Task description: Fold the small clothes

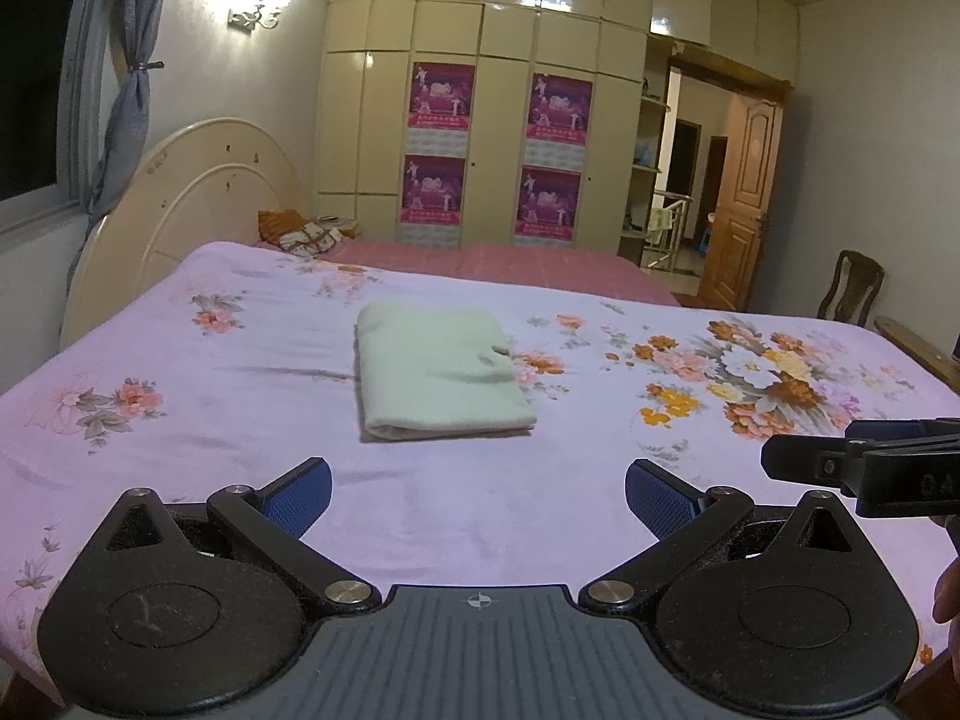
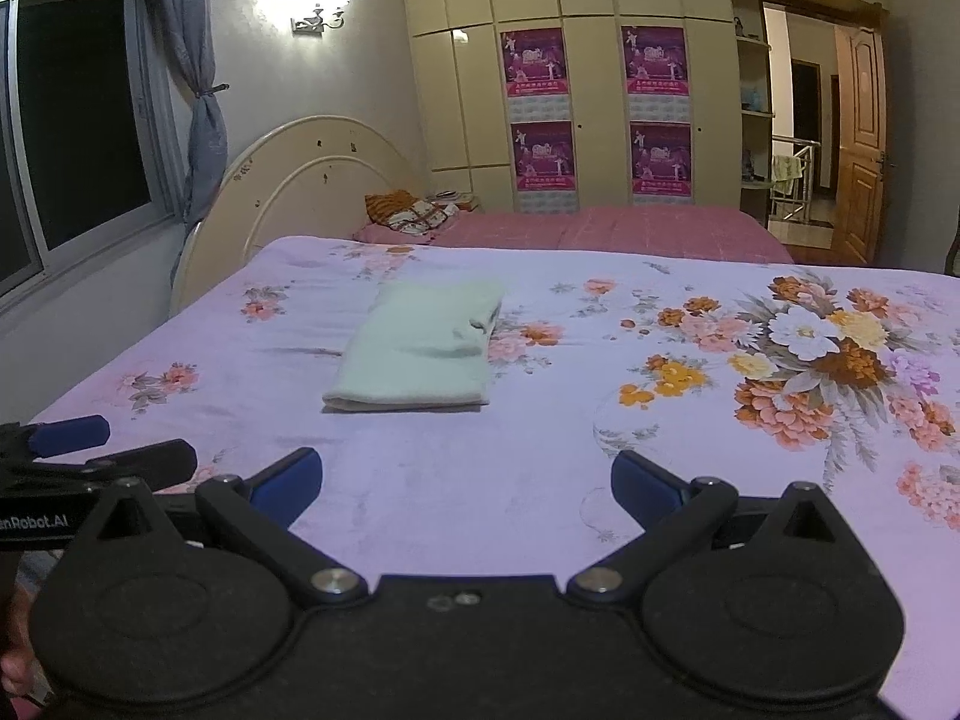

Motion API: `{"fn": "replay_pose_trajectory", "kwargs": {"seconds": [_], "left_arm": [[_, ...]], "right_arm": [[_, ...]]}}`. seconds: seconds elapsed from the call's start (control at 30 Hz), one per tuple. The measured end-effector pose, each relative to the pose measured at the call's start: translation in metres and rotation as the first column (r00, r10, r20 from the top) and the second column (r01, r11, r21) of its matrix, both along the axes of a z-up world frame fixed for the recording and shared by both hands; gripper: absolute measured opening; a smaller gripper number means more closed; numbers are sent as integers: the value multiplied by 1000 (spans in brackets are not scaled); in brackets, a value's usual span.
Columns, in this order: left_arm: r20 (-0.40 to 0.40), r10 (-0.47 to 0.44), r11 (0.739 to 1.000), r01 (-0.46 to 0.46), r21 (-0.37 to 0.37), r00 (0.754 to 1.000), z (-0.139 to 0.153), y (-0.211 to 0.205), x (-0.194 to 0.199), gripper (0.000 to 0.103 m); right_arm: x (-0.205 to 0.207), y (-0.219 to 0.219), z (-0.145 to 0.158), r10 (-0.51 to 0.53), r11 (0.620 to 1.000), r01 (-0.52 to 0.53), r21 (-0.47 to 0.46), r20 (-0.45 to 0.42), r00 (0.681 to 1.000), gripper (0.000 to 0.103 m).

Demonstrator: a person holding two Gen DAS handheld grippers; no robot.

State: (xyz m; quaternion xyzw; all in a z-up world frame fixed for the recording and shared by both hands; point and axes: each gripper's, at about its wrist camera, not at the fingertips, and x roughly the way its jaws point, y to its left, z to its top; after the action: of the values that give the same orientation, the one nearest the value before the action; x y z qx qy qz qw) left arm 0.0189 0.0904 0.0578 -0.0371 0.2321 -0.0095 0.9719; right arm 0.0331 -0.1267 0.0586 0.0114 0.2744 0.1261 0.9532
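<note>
A pale green garment (image 1: pixel 438 375) lies folded into a neat rectangle on the floral lilac bedspread (image 1: pixel 240 372); the right wrist view shows the same garment (image 2: pixel 420 351) left of centre. My left gripper (image 1: pixel 477 495) hovers above the bed's near edge, short of the garment, open with nothing between its blue pads. My right gripper (image 2: pixel 465 489) is likewise open and empty, a little nearer than the garment and to its right. Each gripper appears at the other view's edge: the right gripper (image 1: pixel 864 462) and the left gripper (image 2: pixel 90 450).
A cream headboard (image 1: pixel 192 192) stands at the bed's left. A pink sheet with a small pile of clothes (image 1: pixel 306 234) lies at the far side. Behind are a wardrobe with posters (image 1: pixel 498 150), a window with a curtain (image 1: pixel 129 90), a chair (image 1: pixel 849 294) and an open wooden door (image 1: pixel 744 198).
</note>
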Motion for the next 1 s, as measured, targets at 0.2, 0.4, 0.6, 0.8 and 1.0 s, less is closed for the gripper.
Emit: {"fn": "replay_pose_trajectory", "kwargs": {"seconds": [0.2,0.4,0.6,0.8,1.0], "left_arm": [[2,-2,1000,2,0,1000,1,0,3,103],[4,2,1000,-2,3,1000,1,2,4,103],[-2,7,1000,-7,3,1000,-1,5,5,103],[-1,6,1000,-6,4,1000,-1,6,5,103],[1,2,1000,-2,7,1000,0,7,4,103]], "right_arm": [[1,0,0,-3,1000,3,-5,1,1000,102],[3,1,-1,-8,1000,8,-6,0,1000,102],[6,5,-2,-4,1000,4,-9,-2,1000,102],[8,10,-2,1,1000,-1,-13,-3,1000,102],[7,9,-2,0,1000,0,-12,-3,1000,102]]}}
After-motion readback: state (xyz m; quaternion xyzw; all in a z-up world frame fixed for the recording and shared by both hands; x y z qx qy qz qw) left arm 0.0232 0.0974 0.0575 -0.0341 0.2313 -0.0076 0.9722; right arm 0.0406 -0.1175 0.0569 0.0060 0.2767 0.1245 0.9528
